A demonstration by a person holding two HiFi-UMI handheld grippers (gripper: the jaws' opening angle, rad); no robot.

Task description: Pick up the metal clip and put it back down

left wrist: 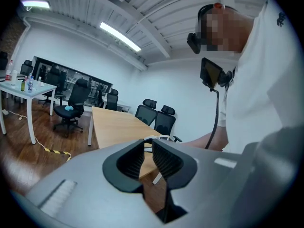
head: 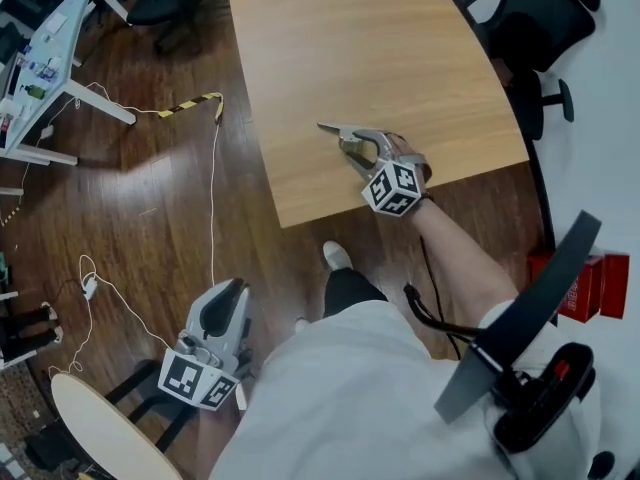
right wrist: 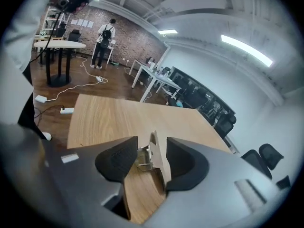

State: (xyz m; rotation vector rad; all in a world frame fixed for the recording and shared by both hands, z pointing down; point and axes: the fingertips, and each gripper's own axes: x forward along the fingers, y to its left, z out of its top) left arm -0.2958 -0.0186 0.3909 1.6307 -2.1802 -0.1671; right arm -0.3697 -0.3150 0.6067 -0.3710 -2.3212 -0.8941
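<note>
Metal clip (right wrist: 153, 156) down on table (head: 330, 48) near 6 o'clock edge, between wide-spread jaws of right gripper (head: 350, 148), unpinched. Apparently already put back; only backing away left. Left gripper (left wrist: 148, 158) barely parted, empty.

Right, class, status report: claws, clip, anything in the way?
Right claw open, metal clip standing inside it, over the table. Left claw empty, off to the side. Nothing blocking.
</note>
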